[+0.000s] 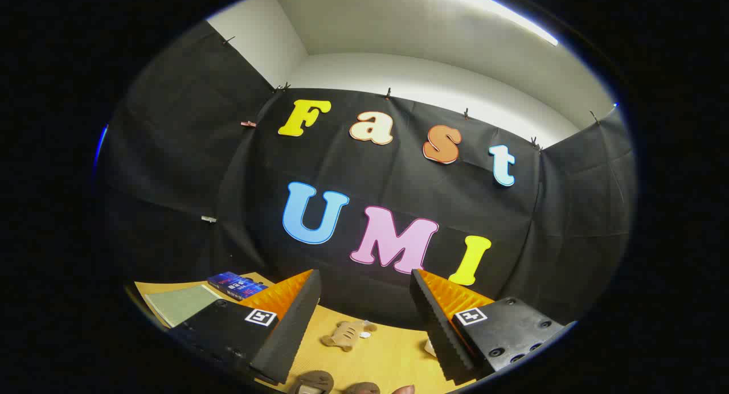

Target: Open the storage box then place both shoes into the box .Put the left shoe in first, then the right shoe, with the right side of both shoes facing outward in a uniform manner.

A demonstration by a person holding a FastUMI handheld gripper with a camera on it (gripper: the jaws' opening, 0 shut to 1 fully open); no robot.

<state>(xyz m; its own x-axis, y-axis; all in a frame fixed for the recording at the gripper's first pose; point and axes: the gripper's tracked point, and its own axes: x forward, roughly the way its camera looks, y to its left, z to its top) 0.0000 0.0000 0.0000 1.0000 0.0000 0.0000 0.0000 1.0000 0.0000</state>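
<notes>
The gripper (pixel 364 325) is hanging with its fingers spread wide and holding nothing, pitched up toward the wall, while a small tan shoe (pixel 347 334) is lying on the wooden table (pixel 393 354) between them, toe pointing sideways.

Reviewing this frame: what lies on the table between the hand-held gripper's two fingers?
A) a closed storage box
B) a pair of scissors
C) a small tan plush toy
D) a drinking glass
C: a small tan plush toy lies on the wooden table between the fingers of the open hand-held gripper, which holds nothing.
</notes>
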